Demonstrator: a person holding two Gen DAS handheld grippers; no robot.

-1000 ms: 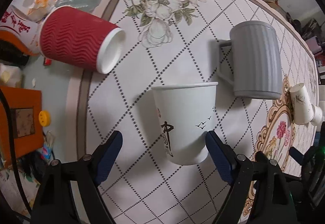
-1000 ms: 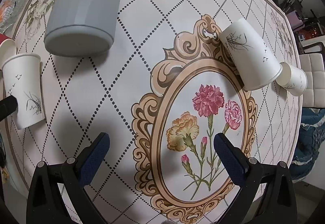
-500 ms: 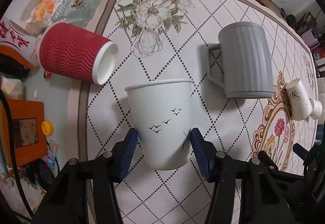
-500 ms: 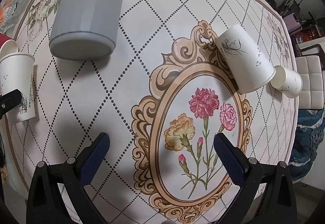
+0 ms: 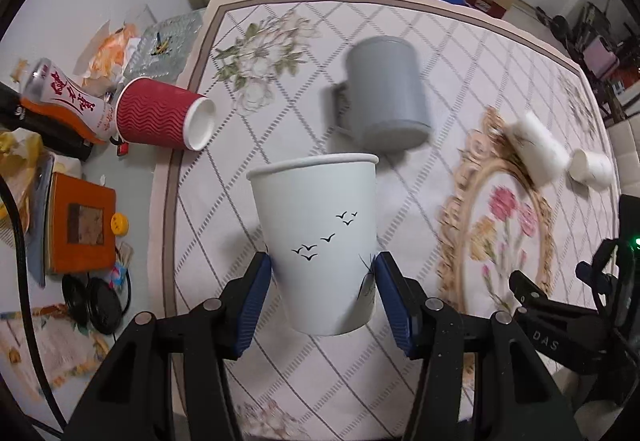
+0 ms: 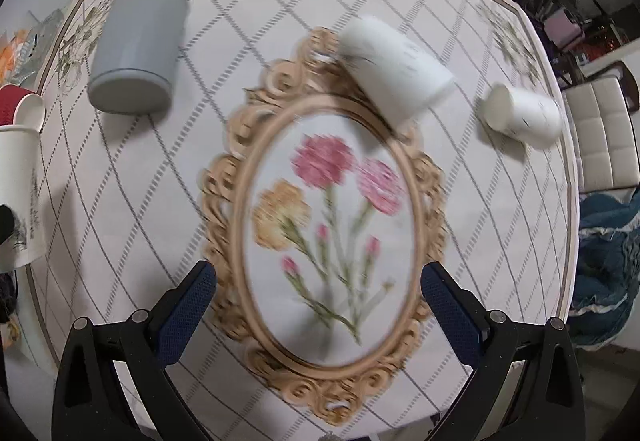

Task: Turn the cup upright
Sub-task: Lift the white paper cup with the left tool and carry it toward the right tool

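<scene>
My left gripper point(image 5: 324, 297) is shut on a white paper cup with black birds point(image 5: 320, 241), holding it by its lower half, rim pointing away from me, lifted above the table. The same cup shows at the left edge of the right wrist view point(image 6: 18, 197). My right gripper point(image 6: 318, 305) is open and empty over the oval flower print. A red ribbed paper cup point(image 5: 160, 119) lies on its side at the table's left edge. Two more white paper cups point(image 6: 394, 71) point(image 6: 522, 115) lie on their sides at the right.
A grey ribbed mug point(image 5: 384, 97) lies on the patterned tablecloth point(image 5: 280, 61) behind the held cup. Left of the table are an orange book point(image 5: 80, 225), a printed bottle point(image 5: 68, 101), a glass dish point(image 5: 168, 41) and loose clutter. Chairs stand beyond the far and right edges.
My left gripper closed on the white bird cup, then lifted it and tipped back from the table. The right gripper stayed open and its view swung upward.
</scene>
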